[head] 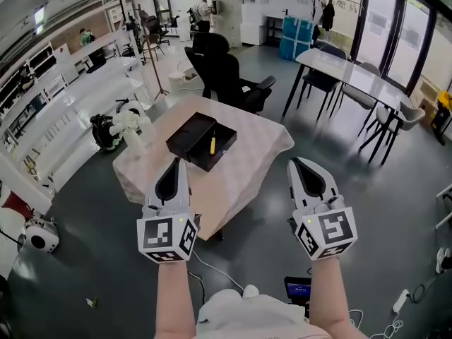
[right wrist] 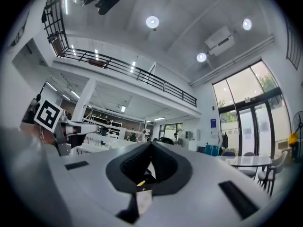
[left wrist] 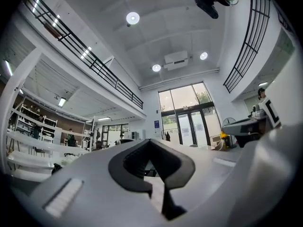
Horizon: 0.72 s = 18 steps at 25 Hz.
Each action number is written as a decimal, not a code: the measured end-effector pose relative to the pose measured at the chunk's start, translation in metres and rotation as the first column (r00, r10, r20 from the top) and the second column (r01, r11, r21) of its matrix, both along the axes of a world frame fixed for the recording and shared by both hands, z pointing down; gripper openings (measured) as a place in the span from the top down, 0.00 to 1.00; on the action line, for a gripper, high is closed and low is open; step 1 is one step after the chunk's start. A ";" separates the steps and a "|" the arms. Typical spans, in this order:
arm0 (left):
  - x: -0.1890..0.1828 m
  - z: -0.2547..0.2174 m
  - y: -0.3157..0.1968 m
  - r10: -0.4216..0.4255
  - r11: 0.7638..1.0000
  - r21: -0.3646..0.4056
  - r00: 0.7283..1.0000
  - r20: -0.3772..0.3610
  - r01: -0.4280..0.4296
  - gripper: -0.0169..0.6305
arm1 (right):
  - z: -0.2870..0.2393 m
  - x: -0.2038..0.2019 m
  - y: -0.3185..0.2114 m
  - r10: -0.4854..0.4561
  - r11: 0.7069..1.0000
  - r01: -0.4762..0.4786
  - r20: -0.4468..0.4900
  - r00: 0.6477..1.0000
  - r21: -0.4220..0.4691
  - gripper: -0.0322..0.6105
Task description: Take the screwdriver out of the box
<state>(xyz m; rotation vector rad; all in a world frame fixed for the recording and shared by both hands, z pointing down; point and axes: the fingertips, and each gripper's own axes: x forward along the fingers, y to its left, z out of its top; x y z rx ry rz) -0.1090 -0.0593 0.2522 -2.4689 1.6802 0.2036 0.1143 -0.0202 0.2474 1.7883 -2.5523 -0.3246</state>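
Note:
An open black box (head: 200, 140) lies on a low table under a pale checked cloth (head: 247, 164). Inside the box is a yellow-handled screwdriver (head: 212, 145). My left gripper (head: 176, 162) is shut and empty, its tip over the table's near edge, just short of the box. To its right, my right gripper (head: 296, 162) is also shut and empty, level with the table's right corner. In the left gripper view the jaws (left wrist: 150, 141) meet with nothing between them. In the right gripper view the shut jaws (right wrist: 151, 144) frame a sliver of the yellow screwdriver (right wrist: 140, 182).
A black office chair (head: 227, 73) stands behind the table. A white table (head: 351, 74) with chairs is at the right. White equipment (head: 120, 125) sits left of the cloth table, shelving (head: 49, 111) beyond. Cables (head: 401, 301) and a small device (head: 298, 287) lie on the floor near me.

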 end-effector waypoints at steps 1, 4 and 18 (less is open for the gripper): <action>0.001 0.002 -0.007 -0.008 1.000 -0.006 1.000 0.002 0.008 0.96 | 0.001 0.002 -0.008 -0.005 1.000 0.005 0.002 1.000 -0.003 0.94; 0.005 0.007 -0.030 -0.027 0.999 -0.018 1.000 0.004 0.027 0.96 | 0.006 0.007 -0.031 -0.019 1.000 0.019 0.004 1.000 -0.006 0.94; 0.017 0.025 -0.169 0.009 0.999 -0.043 0.999 0.035 -0.008 0.96 | 0.021 0.029 -0.168 0.011 1.000 -0.011 0.014 1.000 -0.028 0.94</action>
